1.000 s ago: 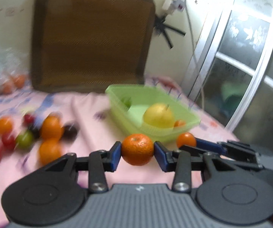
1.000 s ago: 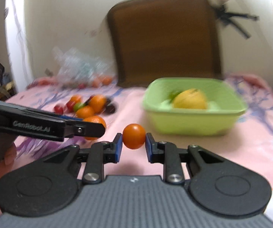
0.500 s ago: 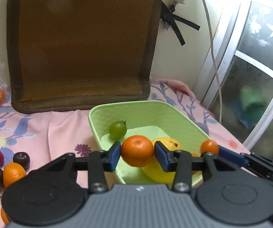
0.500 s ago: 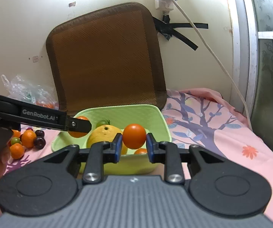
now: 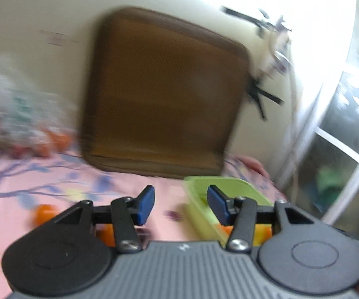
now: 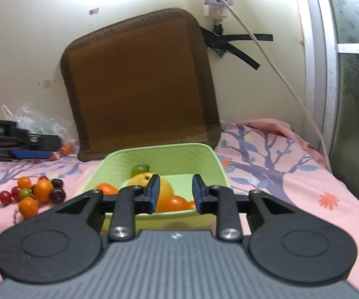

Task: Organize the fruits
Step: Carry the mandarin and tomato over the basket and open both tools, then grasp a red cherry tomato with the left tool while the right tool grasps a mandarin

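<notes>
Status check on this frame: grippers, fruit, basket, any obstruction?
Left gripper open, empty. Right gripper open, empty, above green basket. Basket holds yellow fruit, oranges, green one. Loose fruit cluster on sheet. Nothing blocking.

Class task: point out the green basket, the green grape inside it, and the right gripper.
green basket (image 6: pixel 179 153), right wrist view, back wall
green grape (image 6: pixel 139 169), right wrist view, centre
right gripper (image 6: pixel 175 195), right wrist view, between fingertips

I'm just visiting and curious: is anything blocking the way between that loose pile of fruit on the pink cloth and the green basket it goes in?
Nothing visible does. In the right wrist view, bare pink cloth lies between the fruit pile and the green basket, whose top is open. The left gripper hangs farther back with its jaws open, off that path.
</notes>
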`<action>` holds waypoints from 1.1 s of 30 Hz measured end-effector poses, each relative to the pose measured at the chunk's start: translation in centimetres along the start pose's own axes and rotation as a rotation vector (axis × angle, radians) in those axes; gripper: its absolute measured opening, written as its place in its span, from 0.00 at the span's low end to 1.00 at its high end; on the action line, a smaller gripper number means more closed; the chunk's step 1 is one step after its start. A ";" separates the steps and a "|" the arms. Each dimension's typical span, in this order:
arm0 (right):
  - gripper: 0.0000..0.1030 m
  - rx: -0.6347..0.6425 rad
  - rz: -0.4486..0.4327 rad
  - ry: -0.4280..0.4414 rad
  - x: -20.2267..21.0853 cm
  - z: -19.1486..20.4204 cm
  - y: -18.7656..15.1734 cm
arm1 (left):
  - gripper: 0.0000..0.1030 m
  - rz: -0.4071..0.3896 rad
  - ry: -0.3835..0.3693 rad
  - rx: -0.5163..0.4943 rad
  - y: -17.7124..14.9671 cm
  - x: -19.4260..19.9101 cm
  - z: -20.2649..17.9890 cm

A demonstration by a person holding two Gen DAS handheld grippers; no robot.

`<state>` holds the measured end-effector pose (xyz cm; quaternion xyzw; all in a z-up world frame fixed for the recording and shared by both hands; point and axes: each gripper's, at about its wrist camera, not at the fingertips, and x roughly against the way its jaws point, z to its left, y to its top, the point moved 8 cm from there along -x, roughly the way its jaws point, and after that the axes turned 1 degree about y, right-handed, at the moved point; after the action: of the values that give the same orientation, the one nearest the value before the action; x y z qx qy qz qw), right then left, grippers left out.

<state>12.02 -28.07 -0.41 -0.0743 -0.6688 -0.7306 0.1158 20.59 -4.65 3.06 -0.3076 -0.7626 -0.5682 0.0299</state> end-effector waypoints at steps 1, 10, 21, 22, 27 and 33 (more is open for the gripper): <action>0.30 0.009 0.001 0.007 0.0 0.5 0.1 | 0.46 -0.014 0.035 0.010 0.1 0.9 1.5; 0.30 0.076 0.036 0.096 -0.7 6.2 0.5 | 0.46 -0.056 0.297 0.092 -1.9 6.0 13.6; 0.30 0.164 0.158 0.245 -3.8 14.5 -2.2 | 0.46 -0.027 0.218 0.136 -3.8 5.2 15.3; 0.30 0.178 0.169 0.257 -4.1 15.3 -2.6 | 0.46 -0.019 0.205 0.128 -3.9 5.1 14.9; 0.31 0.185 0.237 0.315 -5.8 18.0 -4.0 | 0.46 0.020 0.176 0.065 -4.2 4.1 13.5; 0.52 0.169 0.270 0.345 -7.3 19.7 -4.8 | 0.46 0.102 0.189 -0.034 -5.0 2.4 12.0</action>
<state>16.86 -7.56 -5.08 -0.0272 -0.6818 -0.6517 0.3310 19.78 6.18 -4.42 -0.2917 -0.7299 -0.6054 0.1252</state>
